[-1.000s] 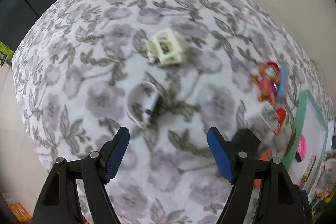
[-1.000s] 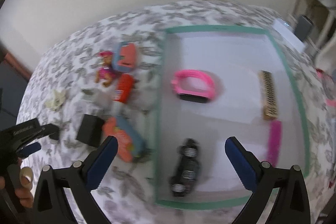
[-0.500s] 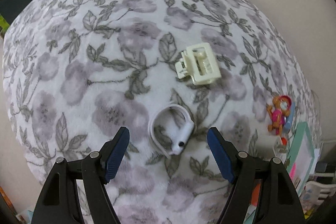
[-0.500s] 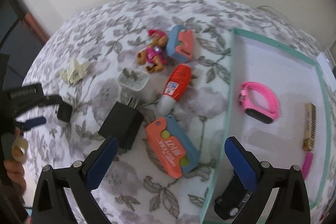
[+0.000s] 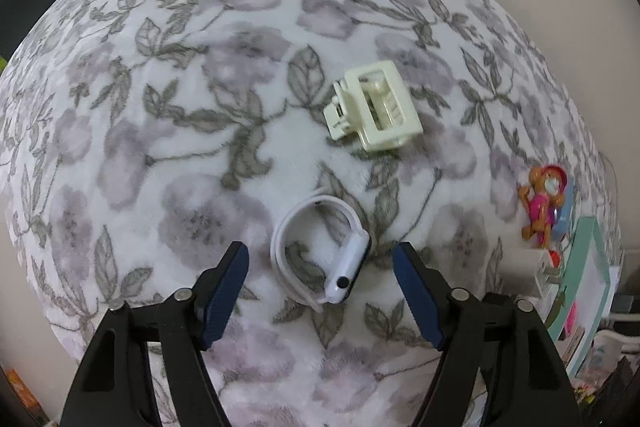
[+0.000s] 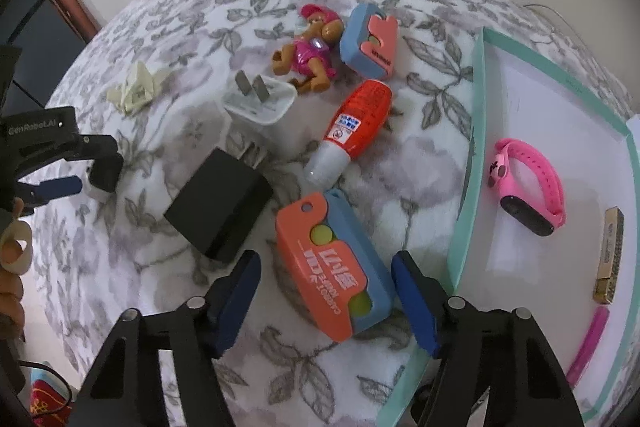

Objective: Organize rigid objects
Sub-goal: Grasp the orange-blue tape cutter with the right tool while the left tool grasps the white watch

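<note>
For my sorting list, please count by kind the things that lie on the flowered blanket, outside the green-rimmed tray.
Orange-and-blue plastic cases: 2
Plug chargers, one black, one white: 2
White wristband watch: 1
Cream plastic hair claw: 1
Brown dog figurine in pink: 1
Red-and-white tube: 1
Total: 8

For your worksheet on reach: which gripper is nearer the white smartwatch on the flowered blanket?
Left. The left gripper straddles the white smartwatch, pads not touching. The right gripper brackets the orange-and-blue case, well away from it.
</note>
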{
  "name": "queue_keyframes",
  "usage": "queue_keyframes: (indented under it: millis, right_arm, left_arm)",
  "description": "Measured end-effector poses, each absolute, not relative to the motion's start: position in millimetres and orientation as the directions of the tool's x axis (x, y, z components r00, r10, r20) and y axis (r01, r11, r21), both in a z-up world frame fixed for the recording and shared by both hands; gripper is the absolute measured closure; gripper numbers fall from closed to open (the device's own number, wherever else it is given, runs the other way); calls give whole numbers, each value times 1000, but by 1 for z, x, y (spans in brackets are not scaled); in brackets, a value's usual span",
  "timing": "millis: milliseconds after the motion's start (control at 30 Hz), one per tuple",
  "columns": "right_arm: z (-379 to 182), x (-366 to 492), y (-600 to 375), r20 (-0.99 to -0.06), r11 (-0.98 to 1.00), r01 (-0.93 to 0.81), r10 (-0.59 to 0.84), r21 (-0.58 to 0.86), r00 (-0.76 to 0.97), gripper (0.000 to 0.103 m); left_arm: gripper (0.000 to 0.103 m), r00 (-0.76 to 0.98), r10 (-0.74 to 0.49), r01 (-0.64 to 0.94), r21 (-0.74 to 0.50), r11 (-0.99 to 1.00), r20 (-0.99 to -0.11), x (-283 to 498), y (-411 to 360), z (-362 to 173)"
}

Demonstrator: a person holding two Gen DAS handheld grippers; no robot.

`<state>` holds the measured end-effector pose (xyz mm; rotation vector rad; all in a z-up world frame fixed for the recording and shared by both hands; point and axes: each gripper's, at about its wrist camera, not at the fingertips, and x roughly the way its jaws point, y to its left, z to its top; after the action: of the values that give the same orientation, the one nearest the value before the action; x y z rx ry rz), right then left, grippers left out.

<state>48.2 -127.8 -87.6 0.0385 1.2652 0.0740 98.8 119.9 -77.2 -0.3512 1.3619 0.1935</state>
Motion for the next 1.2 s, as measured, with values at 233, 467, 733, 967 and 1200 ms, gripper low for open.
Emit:
queue_keyframes:
  millis: [233, 467, 733, 967, 1200]
  right_arm:
    - [-91, 44, -123, -958, 998, -41, 63, 54, 278, 46]
    - [-93, 43, -122, -954, 1000, -12, 31, 28, 298, 50]
    - [-93, 47, -118, -951, 1000, -23, 17, 11, 307, 50]
    - [-92, 44, -119, -950, 999, -29, 23, 15, 312, 49]
    - [-92, 44, -120, -950, 999, -32, 22, 13, 313, 48]
  left_arm:
    - [51, 199, -48, -310, -109, 944, -979, 102, 115, -83]
    - [53, 206, -29, -300, -92, 949, -978, 98, 112, -88]
    - [52, 219, -48, -324, -119, 939, -974, 99, 121, -100]
    - [43, 247, -14, -337, -99, 936, -969, 99, 129, -102]
    - [42, 263, 17, -326, -72, 943, -965, 104, 133, -102]
